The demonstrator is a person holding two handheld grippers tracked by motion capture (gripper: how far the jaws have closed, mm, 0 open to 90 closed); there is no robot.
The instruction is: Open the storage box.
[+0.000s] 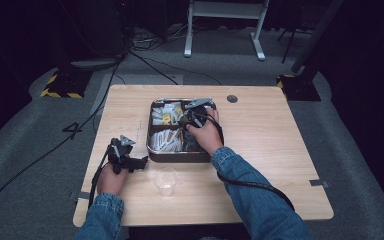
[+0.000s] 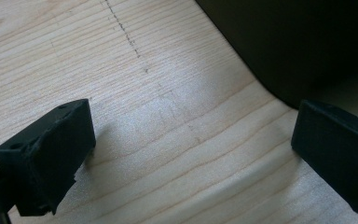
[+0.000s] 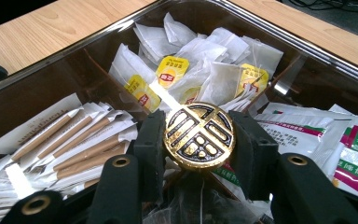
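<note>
A dark metal tray with compartments stands at the table's middle. In the right gripper view a round gold-and-black knob sits where the tray's dividers meet, and my right gripper is shut on it, one jaw against each side. From above, the right gripper reaches into the tray from its near right. My left gripper rests on the table by the tray's near left corner. Its jaws stand open over bare wood, with the tray's dark wall just beyond.
White tea bags with yellow tags fill the far compartment, paper-wrapped sticks the left one, and green and pink packets the right one. A clear plastic cup stands in front of the tray, between my forearms.
</note>
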